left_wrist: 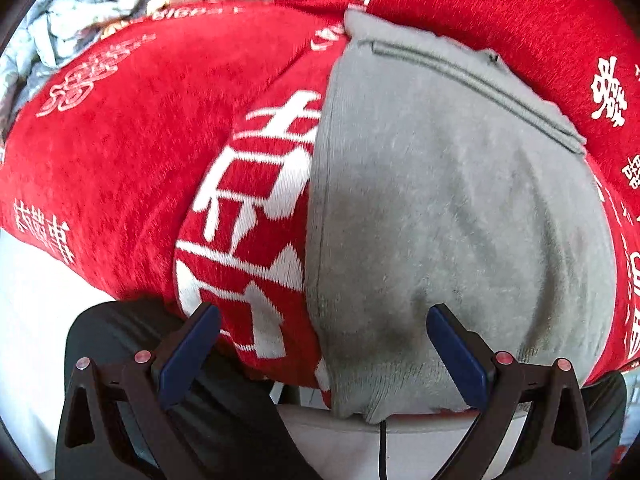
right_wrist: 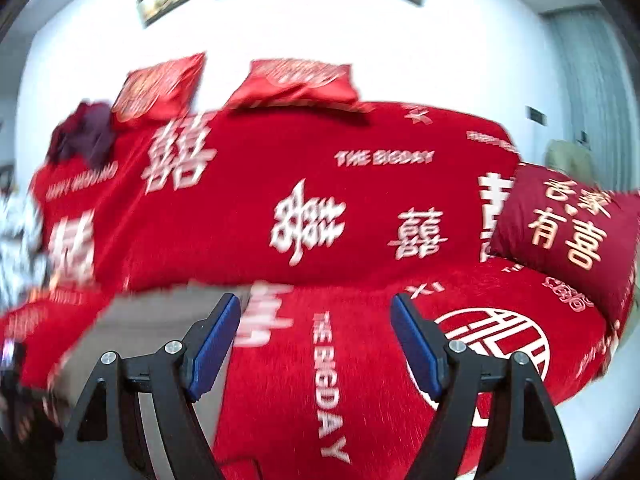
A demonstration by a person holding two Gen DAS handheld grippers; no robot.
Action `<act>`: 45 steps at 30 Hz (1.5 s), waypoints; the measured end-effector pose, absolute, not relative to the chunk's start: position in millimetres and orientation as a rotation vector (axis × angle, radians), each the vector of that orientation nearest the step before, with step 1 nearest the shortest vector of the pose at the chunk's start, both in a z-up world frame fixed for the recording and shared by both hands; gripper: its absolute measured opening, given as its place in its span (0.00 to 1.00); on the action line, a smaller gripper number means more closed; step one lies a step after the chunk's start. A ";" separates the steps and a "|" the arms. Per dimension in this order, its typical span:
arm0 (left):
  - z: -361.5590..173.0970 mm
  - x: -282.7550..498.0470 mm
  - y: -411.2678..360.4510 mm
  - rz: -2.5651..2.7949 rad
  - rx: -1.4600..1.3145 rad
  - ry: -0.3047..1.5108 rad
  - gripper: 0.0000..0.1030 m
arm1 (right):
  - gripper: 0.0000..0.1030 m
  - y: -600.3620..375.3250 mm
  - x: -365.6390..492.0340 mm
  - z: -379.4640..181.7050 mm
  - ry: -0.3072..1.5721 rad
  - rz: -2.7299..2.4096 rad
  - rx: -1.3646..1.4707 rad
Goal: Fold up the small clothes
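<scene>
One gray cloth [left_wrist: 440, 208] is lying flat on the red blanket [left_wrist: 132, 140], near the bed's edge. The left gripper [left_wrist: 323, 344] is hanging just over it with its blue pads [left_wrist: 188, 356] wide apart, holding nothing. The right gripper [right_wrist: 316, 340] is also standing apart and empty, looking across the bed at the red pillows [right_wrist: 296, 84] by the white wall [right_wrist: 440, 48].

Bed [right_wrist: 360, 200] middle is lying open; pillows [right_wrist: 296, 80] are crowding its far edge, cushion [right_wrist: 568, 232] its right.
</scene>
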State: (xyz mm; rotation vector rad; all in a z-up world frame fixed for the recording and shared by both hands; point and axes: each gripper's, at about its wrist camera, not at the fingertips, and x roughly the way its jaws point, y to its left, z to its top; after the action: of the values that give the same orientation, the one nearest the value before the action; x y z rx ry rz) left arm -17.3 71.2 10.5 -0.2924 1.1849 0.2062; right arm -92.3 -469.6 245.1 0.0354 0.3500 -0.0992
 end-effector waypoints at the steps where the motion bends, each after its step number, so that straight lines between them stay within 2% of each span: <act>1: 11.7 -17.9 71.2 0.209 -0.290 1.178 1.00 | 0.78 -464.9 -90.6 248.4 0.332 -0.101 0.014; 6: 7.8 -11.4 57.7 0.206 -0.235 1.203 1.00 | 0.78 -452.3 -64.6 234.4 0.378 0.022 0.121; 10: 4.1 -8.9 42.1 0.170 -0.178 1.233 1.00 | 0.77 -408.8 -19.6 159.5 0.829 0.311 0.113; 12: -2.2 -5.0 37.8 0.152 -0.184 1.271 1.00 | 0.75 -387.8 -14.5 120.5 0.945 0.362 0.118; 14: -10.4 -2.9 37.1 0.122 -0.216 1.316 1.00 | 0.67 -373.7 -10.7 86.5 1.071 0.412 0.170; 16: -17.7 -2.7 37.5 0.120 -0.240 1.347 1.00 | 0.52 -364.6 -12.3 65.0 1.146 0.447 0.169; 23: -32.4 -1.4 49.9 0.117 -0.323 1.412 1.00 | 0.51 -359.6 -9.2 36.2 1.350 0.488 0.202; 26: -33.0 -1.7 49.5 0.121 -0.308 1.409 1.00 | 0.56 -366.1 -17.8 53.2 1.297 0.492 0.115; 28: -34.7 -0.7 49.4 0.125 -0.309 1.415 1.00 | 0.67 -375.4 -16.8 66.4 1.236 0.405 0.010; 32: -38.4 -1.0 49.0 0.128 -0.313 1.415 1.00 | 0.66 -395.6 -11.1 77.2 1.159 0.314 0.048; 34: -37.7 -1.5 49.3 0.130 -0.307 1.413 1.00 | 0.63 -394.3 -12.1 79.1 1.098 0.310 0.059; 41: -36.5 -2.7 44.2 0.144 -0.280 1.401 1.00 | 0.62 -350.6 -3.7 79.0 0.963 0.336 -0.148; 45: -37.8 -2.9 45.8 0.142 -0.285 1.403 1.00 | 0.62 -339.2 3.0 65.8 1.014 0.435 -0.138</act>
State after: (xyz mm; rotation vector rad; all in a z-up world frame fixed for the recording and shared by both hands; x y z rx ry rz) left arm -2.9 45.8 -37.8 -0.2849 1.4027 0.1422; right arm 3.0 -339.2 65.8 -0.1377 1.0136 0.4346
